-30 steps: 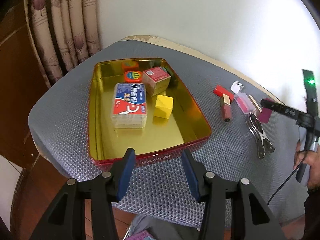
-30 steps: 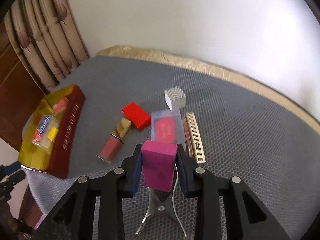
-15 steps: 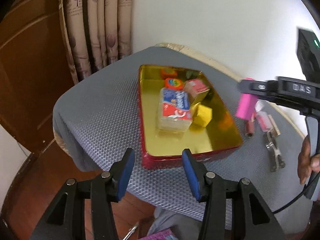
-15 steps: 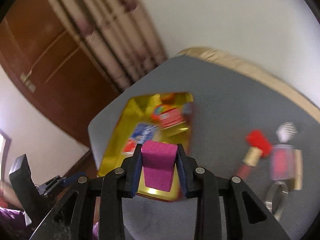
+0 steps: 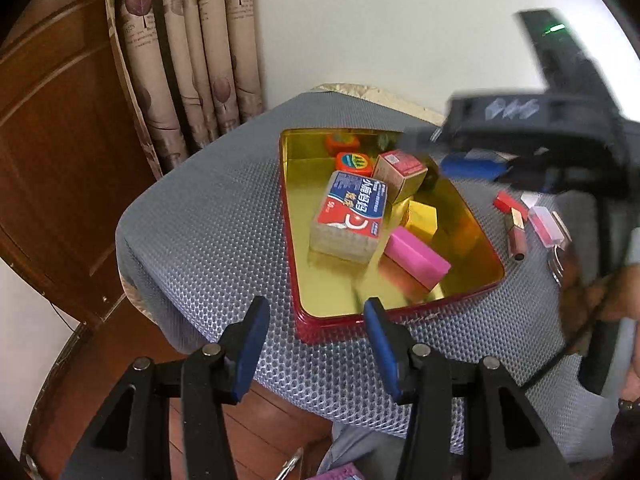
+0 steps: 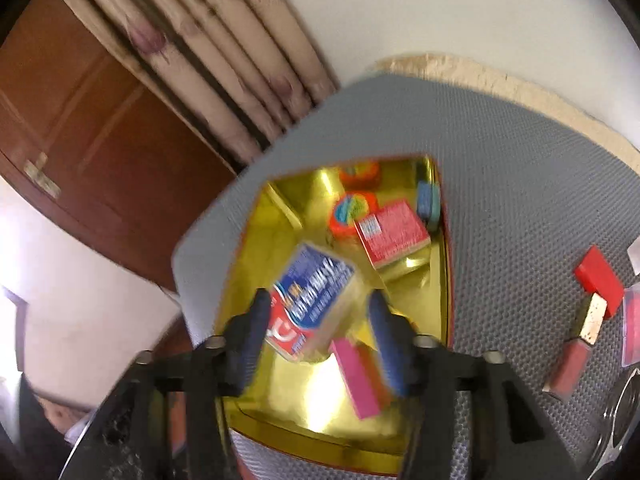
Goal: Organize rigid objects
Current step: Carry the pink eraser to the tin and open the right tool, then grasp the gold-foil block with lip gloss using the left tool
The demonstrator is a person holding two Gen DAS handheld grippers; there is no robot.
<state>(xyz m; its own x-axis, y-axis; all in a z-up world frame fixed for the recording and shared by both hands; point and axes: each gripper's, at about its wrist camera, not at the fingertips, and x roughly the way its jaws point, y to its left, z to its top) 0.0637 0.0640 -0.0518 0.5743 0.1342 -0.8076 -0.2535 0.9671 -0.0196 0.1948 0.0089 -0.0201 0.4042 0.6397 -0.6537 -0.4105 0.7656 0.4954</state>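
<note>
A gold tin tray (image 5: 316, 240) with a red rim lies on the grey mat (image 5: 208, 224). In it lie a pink block (image 5: 416, 258), a blue and red box (image 5: 354, 210), a yellow block (image 5: 420, 216), a red box (image 5: 400, 170) and orange round tins (image 5: 354, 160). My right gripper (image 6: 318, 330) is open above the tray (image 6: 276, 376), with the pink block (image 6: 356, 376) loose below its fingers. My left gripper (image 5: 314, 324) is open and empty over the tray's near rim.
On the mat right of the tray lie a red block (image 6: 598, 280), a lip gloss tube (image 6: 576, 352), a clear case with a pink insert (image 5: 546, 222) and a metal clip, partly hidden. A curtain (image 5: 188, 60) and a wooden door (image 5: 60, 140) stand to the left.
My right gripper carried the pink block from the right of the mat over the tray and opened; the block now lies in the tray. My left gripper drew back and turned left.
</note>
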